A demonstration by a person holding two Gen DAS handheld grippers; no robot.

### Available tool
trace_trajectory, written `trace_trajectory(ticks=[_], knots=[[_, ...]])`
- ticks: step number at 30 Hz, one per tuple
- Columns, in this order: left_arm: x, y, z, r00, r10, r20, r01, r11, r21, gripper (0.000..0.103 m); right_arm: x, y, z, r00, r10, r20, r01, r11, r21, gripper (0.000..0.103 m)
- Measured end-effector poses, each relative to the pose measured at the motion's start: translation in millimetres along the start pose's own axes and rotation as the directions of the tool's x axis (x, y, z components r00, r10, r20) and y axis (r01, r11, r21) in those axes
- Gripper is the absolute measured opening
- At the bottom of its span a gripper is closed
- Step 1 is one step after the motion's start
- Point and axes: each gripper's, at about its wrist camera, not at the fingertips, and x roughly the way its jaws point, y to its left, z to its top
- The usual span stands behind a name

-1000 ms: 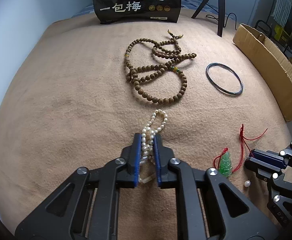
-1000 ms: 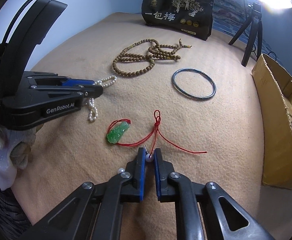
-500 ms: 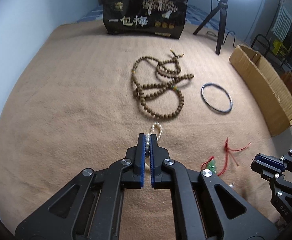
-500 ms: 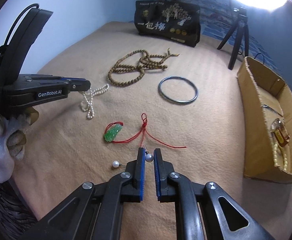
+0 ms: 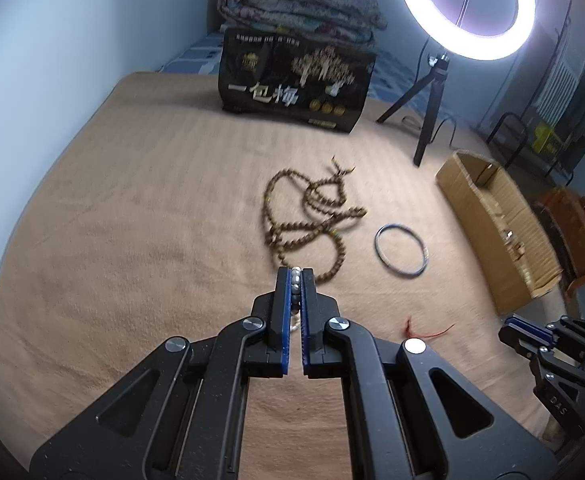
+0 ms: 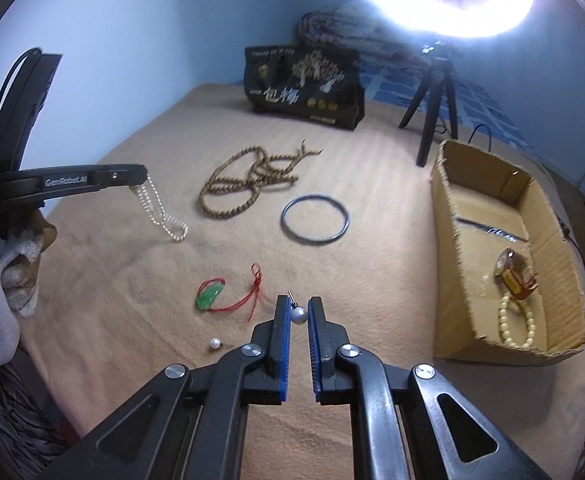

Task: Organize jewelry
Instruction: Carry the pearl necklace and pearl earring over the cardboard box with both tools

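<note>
My left gripper [image 5: 295,276] is shut on a white pearl necklace [image 6: 160,214], which hangs from its tip above the tan blanket; its lower end seems to touch the blanket. The left gripper also shows in the right wrist view [image 6: 142,170]. My right gripper [image 6: 297,308] is shut on a pearl stud earring [image 6: 298,315], lifted off the blanket. A second pearl earring [image 6: 215,344] lies on the blanket. A green jade pendant on red cord [image 6: 209,301], a brown bead necklace [image 5: 308,216] and a dark bangle [image 5: 401,251] lie further out.
An open cardboard box [image 6: 448,216] stands at the right, holding a cream bead bracelet [image 6: 517,326] and an amber piece [image 6: 514,280]. A black bag [image 5: 292,80], a tripod [image 5: 428,112] and a ring light [image 5: 466,8] stand at the back.
Both grippers have risen from the blanket. The pearl necklace now hangs from the left gripper; the right one has lifted its earring.
</note>
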Motion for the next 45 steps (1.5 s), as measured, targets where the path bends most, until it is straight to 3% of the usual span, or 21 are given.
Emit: trace_trajectory(ticks=[17,30,45], knots=[[-37,-61,28,0.986,-0.141,0.085,0.138,0.99,0.041,0.001,-41,-61,19,0.99,-0.091,0.111,0.077,0.989,0.122,0.006],[-27,-146,40,0.963,-0.263,0.055,0.255,0.96,0.113,0.001,-49,-134,21,0.98,-0.149,0.131,0.111,0.959,0.261,0.006],[4,-227,58,0.924,-0.382,0.011,0.377,0.917,0.131,0.001,-29,-192,24,0.975,-0.187,0.123,0.131,0.922,0.364,0.006]])
